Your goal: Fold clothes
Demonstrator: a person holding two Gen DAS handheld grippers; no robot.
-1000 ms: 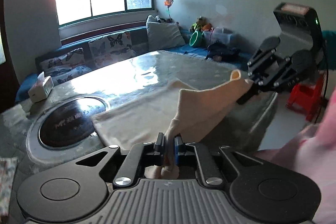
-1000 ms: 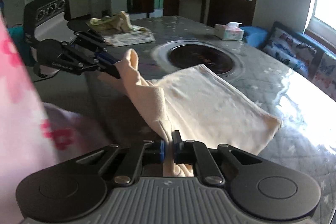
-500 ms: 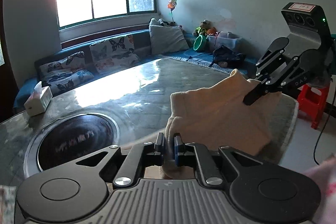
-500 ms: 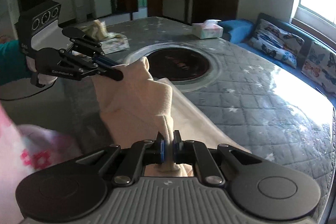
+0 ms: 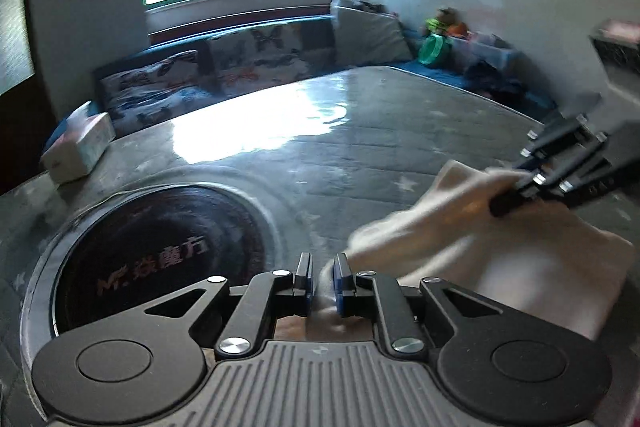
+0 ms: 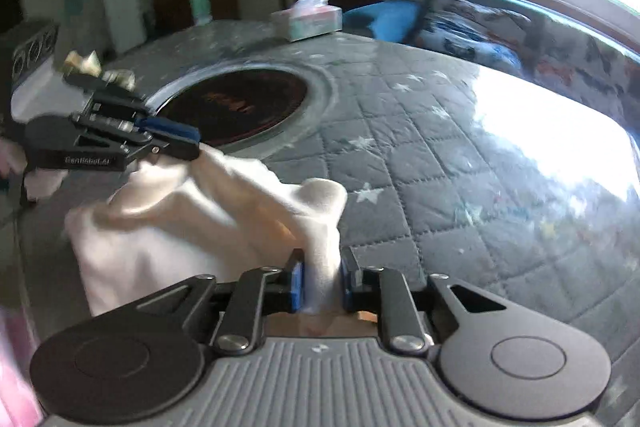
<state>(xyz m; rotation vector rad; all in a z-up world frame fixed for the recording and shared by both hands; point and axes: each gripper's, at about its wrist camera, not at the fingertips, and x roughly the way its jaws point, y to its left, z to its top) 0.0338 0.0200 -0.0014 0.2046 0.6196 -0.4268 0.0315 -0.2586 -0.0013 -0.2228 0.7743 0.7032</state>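
Observation:
A cream cloth point(image 5: 500, 251) lies folded over on the grey quilted table point(image 5: 360, 147), near its front edge. My left gripper point(image 5: 323, 281) has its jaws slightly apart, with a corner of the cloth loose between them. My right gripper point(image 6: 322, 281) also stands slightly apart around the cloth's other corner point(image 6: 324, 227). Each gripper shows in the other's view: the right one point(image 5: 516, 197) over the cloth's far corner, the left one point(image 6: 188, 147) touching the cloth point(image 6: 180, 227).
A round black cooktop point(image 5: 160, 259) is set into the table left of the cloth. A tissue box point(image 5: 78, 149) stands at the far edge. A sofa with butterfly cushions point(image 5: 248, 59) runs under the window. Other clothes point(image 6: 92, 67) lie behind the left gripper.
Both grippers carried the cloth's near edge forward and down, folding it over itself. Their jaws, shut on the corners before, have now parted slightly.

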